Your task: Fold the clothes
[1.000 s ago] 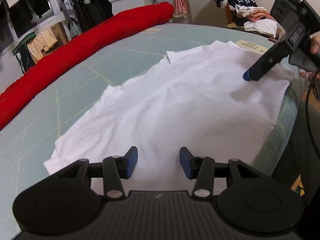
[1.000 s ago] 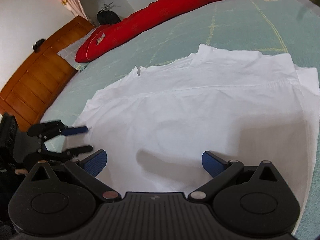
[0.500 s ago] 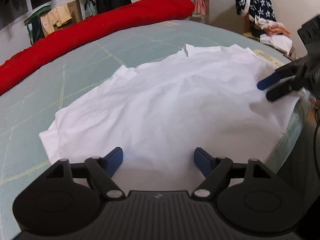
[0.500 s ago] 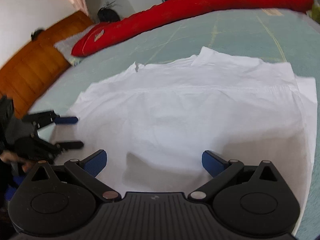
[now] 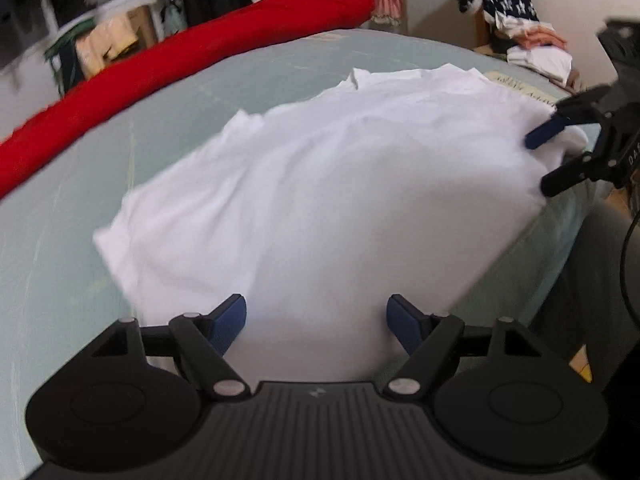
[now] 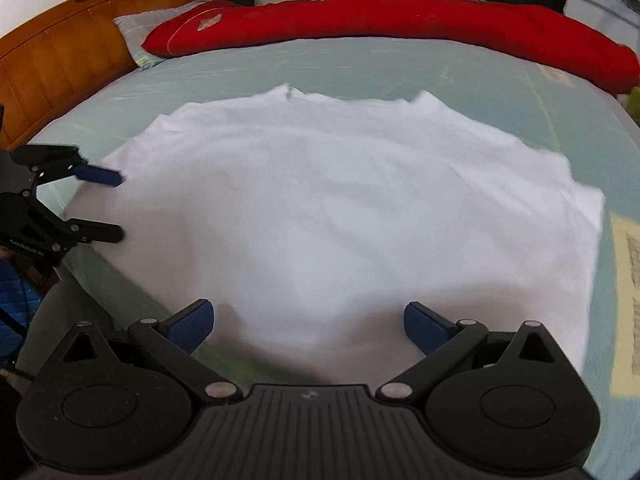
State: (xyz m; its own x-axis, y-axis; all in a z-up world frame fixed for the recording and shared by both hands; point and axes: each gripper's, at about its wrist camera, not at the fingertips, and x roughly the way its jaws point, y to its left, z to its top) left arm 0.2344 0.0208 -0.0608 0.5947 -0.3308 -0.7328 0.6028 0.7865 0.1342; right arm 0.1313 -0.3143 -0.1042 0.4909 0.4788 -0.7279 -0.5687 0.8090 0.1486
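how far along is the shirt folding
Done: the white shirt lies spread on the bed, its side parts seemingly already turned in. In hand: nothing yet; the left gripper and right gripper are both open at its near edge. Left: grasp that edge and fold it over.

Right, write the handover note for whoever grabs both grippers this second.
Left gripper: open, empty, at one near corner of the white shirt.
Right gripper: open, empty, at the other near corner.
The shirt lies spread flat on the green mat, along its near edge; the red bolster lies on the far side.
Done: shirt laid out; no fold shows yet.
Left: grip the near hem at both corners, then fold.
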